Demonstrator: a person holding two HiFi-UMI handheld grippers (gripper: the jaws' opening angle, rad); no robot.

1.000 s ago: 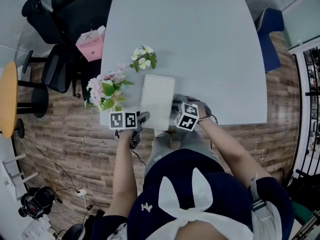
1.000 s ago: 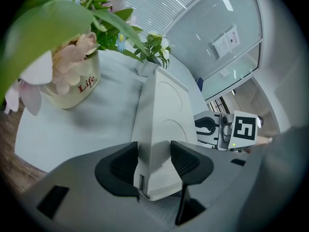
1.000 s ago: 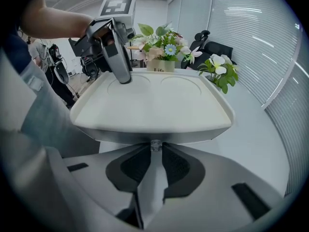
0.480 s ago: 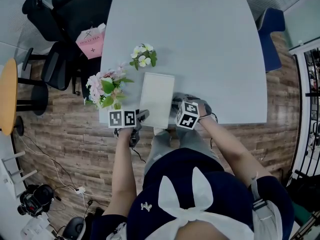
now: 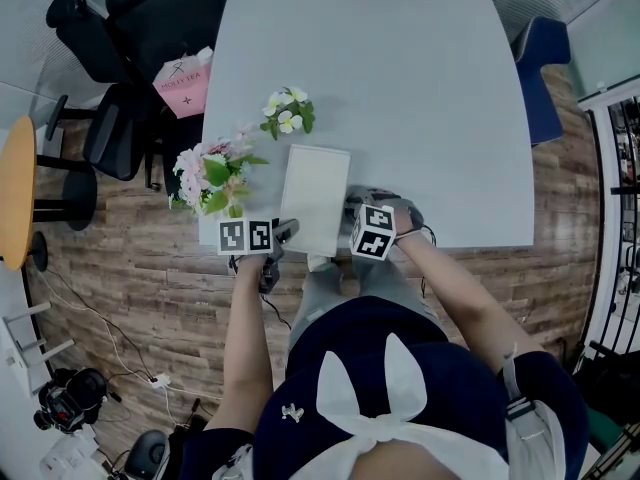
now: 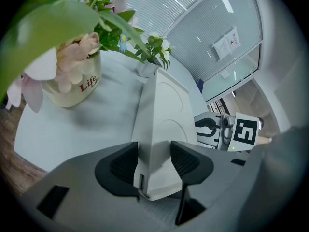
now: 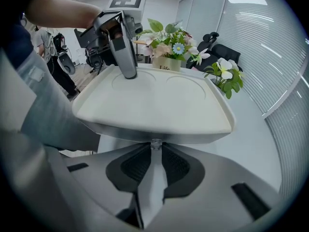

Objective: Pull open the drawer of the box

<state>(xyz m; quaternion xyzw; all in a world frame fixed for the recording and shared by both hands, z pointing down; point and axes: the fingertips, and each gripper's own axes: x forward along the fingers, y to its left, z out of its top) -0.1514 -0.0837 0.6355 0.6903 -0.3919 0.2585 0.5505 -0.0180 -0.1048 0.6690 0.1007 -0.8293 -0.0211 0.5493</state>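
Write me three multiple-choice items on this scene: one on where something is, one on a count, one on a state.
1. Where does the white box stand on the table?
A. at its near edge
B. at its far edge
C. off it, on a chair

2. How many pots of flowers stand on the table?
A. one
B. two
C. four

3. The left claw is:
A. open above the table
B. shut on the box's corner
C. holding a flower pot

Answers:
1 A, the head view shows the box's short side at the edge nearest the person.
2 B, there is a big pink bunch and a small white one.
3 B, its pads press on both sides of the corner.
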